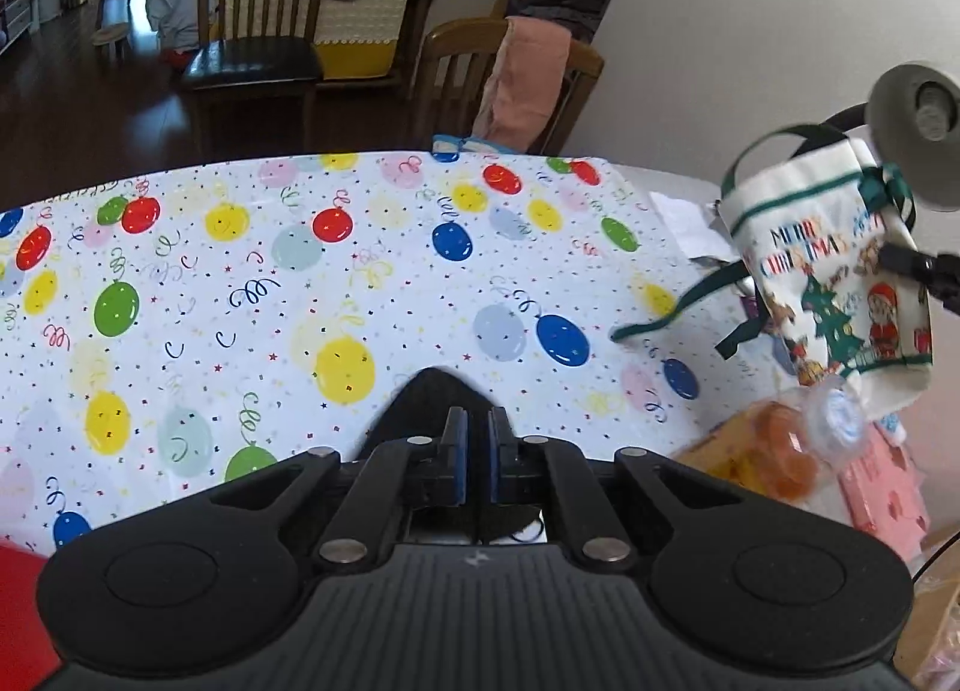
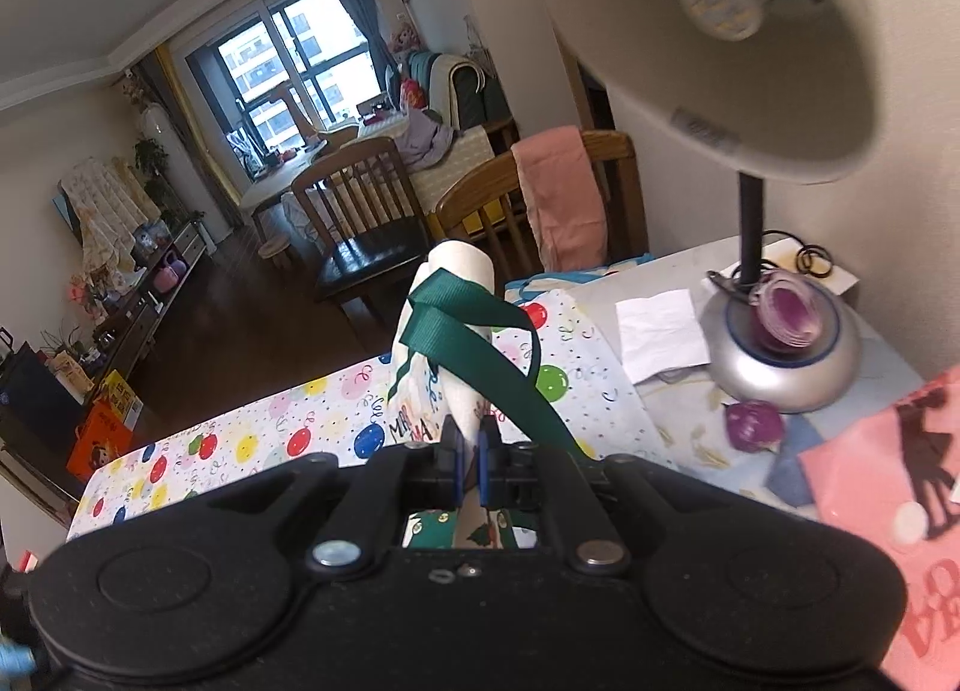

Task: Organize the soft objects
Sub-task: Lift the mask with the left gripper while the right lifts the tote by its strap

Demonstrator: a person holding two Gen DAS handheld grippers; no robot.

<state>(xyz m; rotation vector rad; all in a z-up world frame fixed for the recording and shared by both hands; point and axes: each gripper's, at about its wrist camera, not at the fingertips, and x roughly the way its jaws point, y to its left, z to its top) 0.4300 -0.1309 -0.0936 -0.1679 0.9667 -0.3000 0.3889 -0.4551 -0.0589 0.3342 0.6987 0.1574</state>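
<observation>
A white cloth Christmas bag (image 1: 834, 277) with green straps hangs in the air at the right of the left wrist view, above the table's right side. My right gripper (image 2: 471, 439) is shut on that bag (image 2: 462, 331), and its green strap (image 2: 480, 343) drapes over the fingers. My left gripper (image 1: 471, 439) is shut and empty, low over the balloon-print tablecloth (image 1: 300, 283).
A desk lamp (image 2: 780, 355) stands on the table's right side, its shade (image 2: 720, 43) close above my right gripper. White paper (image 2: 660, 325), a purple roll (image 2: 786, 316), a pink bag (image 2: 888, 463) and an orange package (image 1: 762, 451) lie there. Wooden chairs (image 1: 504, 79) stand behind.
</observation>
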